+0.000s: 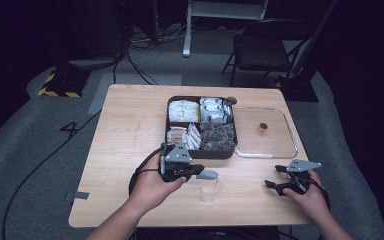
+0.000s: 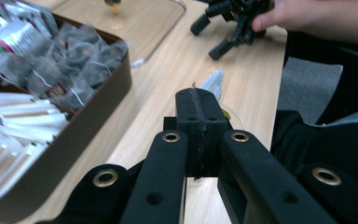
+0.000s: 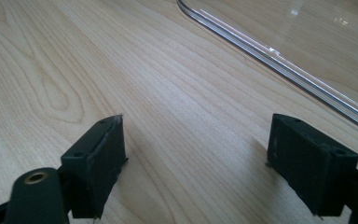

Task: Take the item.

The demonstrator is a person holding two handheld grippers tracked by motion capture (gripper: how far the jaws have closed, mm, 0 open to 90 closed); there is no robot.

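My left gripper (image 1: pixel 202 173) (image 2: pixel 200 109) is shut on a pale grey tea sachet (image 1: pixel 210 174) (image 2: pixel 213 83), whose end sticks out past the closed jaws. It hangs just over a small clear glass cup (image 1: pixel 211 190) (image 2: pixel 231 115) standing on the wooden table. Just behind it, the dark compartment box (image 1: pixel 215 154) (image 2: pixel 77 133) holds white packets and dark tea bags (image 2: pixel 72 58). At the table's right front, my right gripper (image 1: pixel 274 176) (image 3: pixel 196 158) (image 2: pixel 212 35) rests low on the wood. It is open and holds nothing.
A clear lid (image 1: pixel 280 145) (image 3: pixel 279 60) with a small brown knob (image 1: pixel 263 127) lies right of the box. Close behind my right gripper runs the table's right edge. A folding chair (image 1: pixel 262 50) and cables stand on the floor beyond the table.
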